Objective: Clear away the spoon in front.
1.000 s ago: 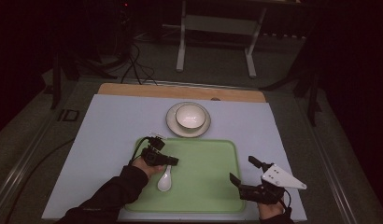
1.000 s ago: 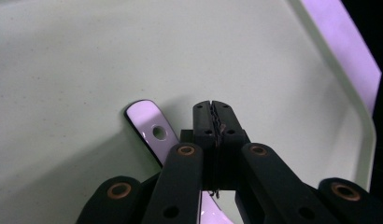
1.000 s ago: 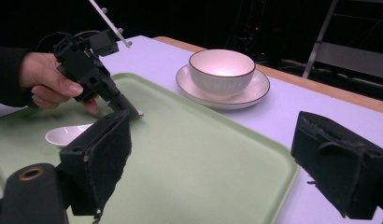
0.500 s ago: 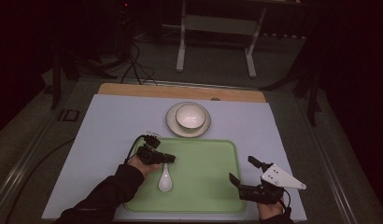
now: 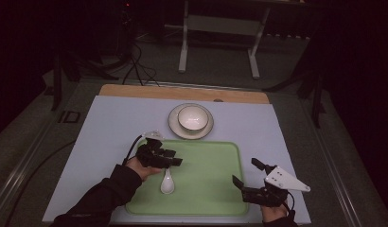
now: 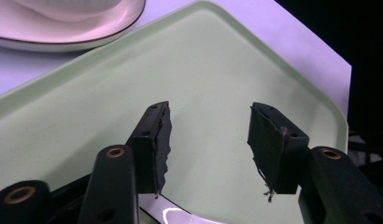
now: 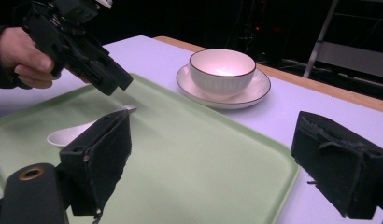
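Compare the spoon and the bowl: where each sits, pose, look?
The spoon lies flat on the green tray, just below the left hand-held gripper; the bowl stands upright on a saucer beyond the tray, on the table mat. The spoon is small and elongated with a handle; the bowl is round, deeper and larger, with a dark rim line. Both are white tableware, and neither is held.

A pale lilac table (image 5: pixel 111 127) with a wooden far edge carries a green tray (image 5: pixel 206 170) near me and a saucer (image 5: pixel 175 127) behind it.
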`<state>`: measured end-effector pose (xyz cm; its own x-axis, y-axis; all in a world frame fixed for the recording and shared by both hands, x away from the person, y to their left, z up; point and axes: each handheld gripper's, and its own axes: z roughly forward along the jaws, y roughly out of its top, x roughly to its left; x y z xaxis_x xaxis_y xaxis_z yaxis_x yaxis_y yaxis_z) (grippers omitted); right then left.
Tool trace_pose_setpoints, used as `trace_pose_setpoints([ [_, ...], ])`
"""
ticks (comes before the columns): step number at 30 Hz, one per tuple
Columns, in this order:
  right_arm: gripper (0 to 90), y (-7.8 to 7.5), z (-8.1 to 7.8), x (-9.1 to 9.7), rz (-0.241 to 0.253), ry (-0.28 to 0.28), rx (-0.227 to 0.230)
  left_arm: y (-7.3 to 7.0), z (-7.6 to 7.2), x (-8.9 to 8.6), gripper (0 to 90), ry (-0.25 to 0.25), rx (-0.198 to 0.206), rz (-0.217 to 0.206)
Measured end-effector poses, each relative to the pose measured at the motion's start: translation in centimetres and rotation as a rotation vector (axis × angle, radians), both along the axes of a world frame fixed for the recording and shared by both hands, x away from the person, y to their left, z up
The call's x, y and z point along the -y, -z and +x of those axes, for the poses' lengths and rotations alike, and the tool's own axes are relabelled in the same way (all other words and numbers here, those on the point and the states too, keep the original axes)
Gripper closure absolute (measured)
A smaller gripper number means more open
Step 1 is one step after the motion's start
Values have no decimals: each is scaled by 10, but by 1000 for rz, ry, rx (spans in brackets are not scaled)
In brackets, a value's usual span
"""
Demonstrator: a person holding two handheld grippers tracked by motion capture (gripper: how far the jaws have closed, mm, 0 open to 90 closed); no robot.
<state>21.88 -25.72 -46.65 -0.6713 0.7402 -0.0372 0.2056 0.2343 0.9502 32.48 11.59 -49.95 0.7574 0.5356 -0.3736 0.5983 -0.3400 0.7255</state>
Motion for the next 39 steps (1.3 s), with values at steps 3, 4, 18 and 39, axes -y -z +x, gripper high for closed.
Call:
trace_pose_setpoints([
  [3,119,0,0,0,0,1,0,-8,-2,-4,377,-13,10,-20],
  [4,119,0,0,0,0,1,0,-8,-2,-4,376,-13,10,-20],
  [18,119,0,0,-1,1,2,-2,-39,-21,-36,140,-65,113,-104],
  [39,119,1,0,0,3,15,-1,-33,-64,-69,21,-131,166,-50],
])
